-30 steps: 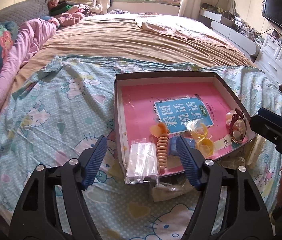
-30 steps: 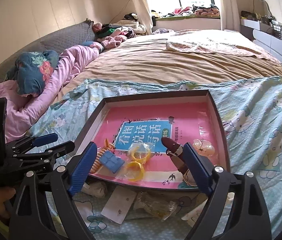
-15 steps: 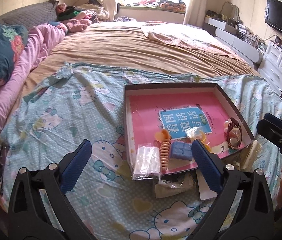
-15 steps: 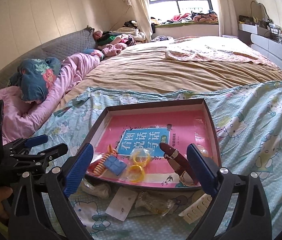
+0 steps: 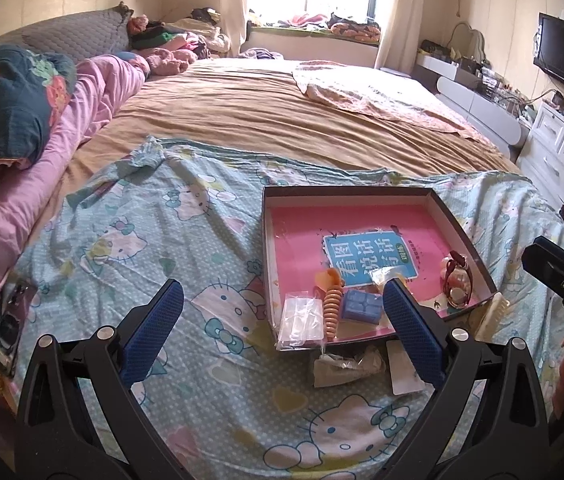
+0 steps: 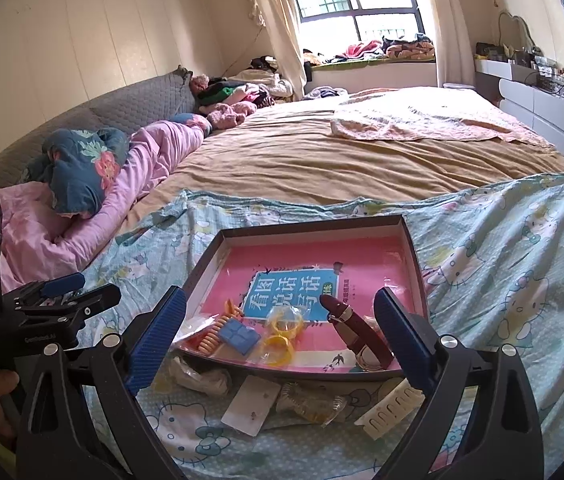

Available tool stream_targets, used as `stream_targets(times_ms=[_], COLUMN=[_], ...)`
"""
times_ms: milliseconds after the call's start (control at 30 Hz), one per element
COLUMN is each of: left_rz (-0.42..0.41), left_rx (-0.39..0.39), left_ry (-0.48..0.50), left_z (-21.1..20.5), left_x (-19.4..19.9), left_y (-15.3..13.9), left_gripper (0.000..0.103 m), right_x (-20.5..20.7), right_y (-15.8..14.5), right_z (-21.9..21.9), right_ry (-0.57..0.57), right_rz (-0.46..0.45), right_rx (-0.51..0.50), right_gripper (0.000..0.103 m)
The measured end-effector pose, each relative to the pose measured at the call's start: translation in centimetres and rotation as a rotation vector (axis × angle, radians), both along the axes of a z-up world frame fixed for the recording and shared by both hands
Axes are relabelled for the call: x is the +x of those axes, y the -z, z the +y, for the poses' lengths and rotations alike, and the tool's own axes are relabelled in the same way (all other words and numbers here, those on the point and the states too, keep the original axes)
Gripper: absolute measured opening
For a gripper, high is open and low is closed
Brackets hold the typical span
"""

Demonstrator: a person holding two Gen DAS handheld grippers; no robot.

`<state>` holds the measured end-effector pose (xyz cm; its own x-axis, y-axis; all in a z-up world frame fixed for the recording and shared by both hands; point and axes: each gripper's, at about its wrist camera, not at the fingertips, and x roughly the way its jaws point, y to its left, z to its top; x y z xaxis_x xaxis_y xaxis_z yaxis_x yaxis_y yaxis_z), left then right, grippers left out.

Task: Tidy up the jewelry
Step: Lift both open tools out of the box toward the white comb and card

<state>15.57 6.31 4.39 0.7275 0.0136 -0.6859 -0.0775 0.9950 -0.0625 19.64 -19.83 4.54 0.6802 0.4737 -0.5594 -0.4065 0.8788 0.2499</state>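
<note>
Pink-lined dark tray (image 6: 412, 240), blue brick (image 6: 239, 335), yellow bangles (image 6: 278, 348), maroon watch strap (image 6: 356, 330), Hello Kitty sheet (image 5: 162, 248), tan blanket (image 5: 262, 120).

- The yellow bangles (image 6: 280, 334) are mostly hidden behind the left gripper's right finger (image 5: 410, 328) in the left wrist view.
- The white comb (image 5: 492, 316) is half cut off there too.
- Contents of the clear bag (image 5: 300, 322) are too small to make out.
</note>
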Motion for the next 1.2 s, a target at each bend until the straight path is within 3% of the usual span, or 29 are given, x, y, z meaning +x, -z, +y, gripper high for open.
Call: stream_targets(times_ms=[567,1200], left_rz=[-0.034,-0.018], left_rx=[0.003,0.006], left_ry=[-0.023,-0.015], left_z=[0.3,-0.6], left_x=[-2.9,-4.7], left_y=[-1.3,-0.4], left_gripper=[0.093,0.093], right_x=[-2.3,-4.4], right_y=[-2.2,-1.3], right_z=[-1.8,-3.7], right_ry=[0.015,0.022], right_rz=[-0.053,-0.036], right_rx=[0.023,0.002], right_gripper=[0.094,0.094])
